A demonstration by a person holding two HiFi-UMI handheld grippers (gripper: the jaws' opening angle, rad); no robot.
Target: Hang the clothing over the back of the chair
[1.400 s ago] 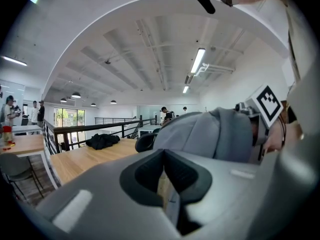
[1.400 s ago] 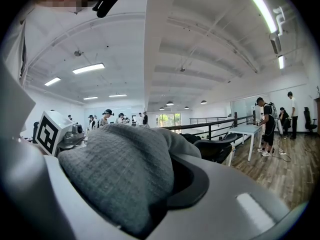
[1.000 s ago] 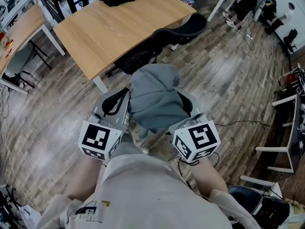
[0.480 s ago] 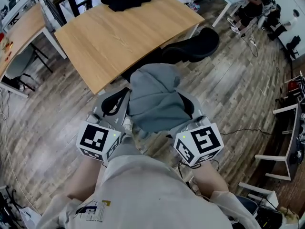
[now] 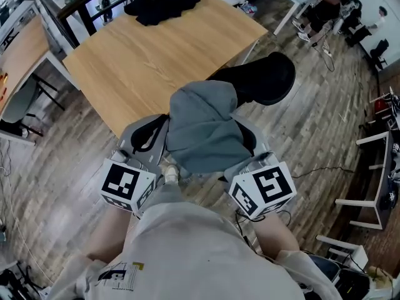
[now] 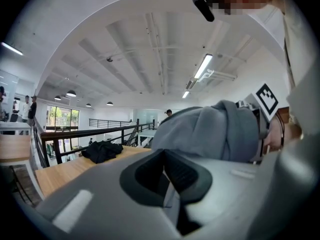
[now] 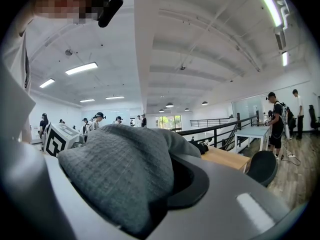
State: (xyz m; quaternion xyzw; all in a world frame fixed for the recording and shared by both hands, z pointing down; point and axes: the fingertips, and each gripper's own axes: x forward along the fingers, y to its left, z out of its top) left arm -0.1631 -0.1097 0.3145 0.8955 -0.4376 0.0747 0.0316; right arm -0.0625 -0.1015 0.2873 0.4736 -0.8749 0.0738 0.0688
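Observation:
A grey hoodie [image 5: 203, 130] hangs bunched between my two grippers at chest height. My right gripper [image 5: 247, 137] is shut on it; in the right gripper view the cloth [image 7: 120, 174] fills the jaws and spills over them. My left gripper [image 5: 149, 134] holds the hoodie's other side. In the left gripper view its jaws stand closed, with the hoodie [image 6: 210, 131] heaped along their right side. The black office chair [image 5: 259, 80] stands just beyond the hoodie, pushed against the wooden table [image 5: 144, 49]. The same chair [image 7: 263, 166] shows at the right of the right gripper view.
A black garment [image 5: 162, 2] lies at the table's far edge. A black railing [image 6: 75, 134] runs behind the table. White desks and people stand at the upper right, with shelving [image 5: 375, 186] along the right wall. Wood floor lies all round.
Both grippers have carried the hoodie towards the table. The chair and table edge now lie nearer, the chair's back right behind the hoodie. Both grips look unchanged.

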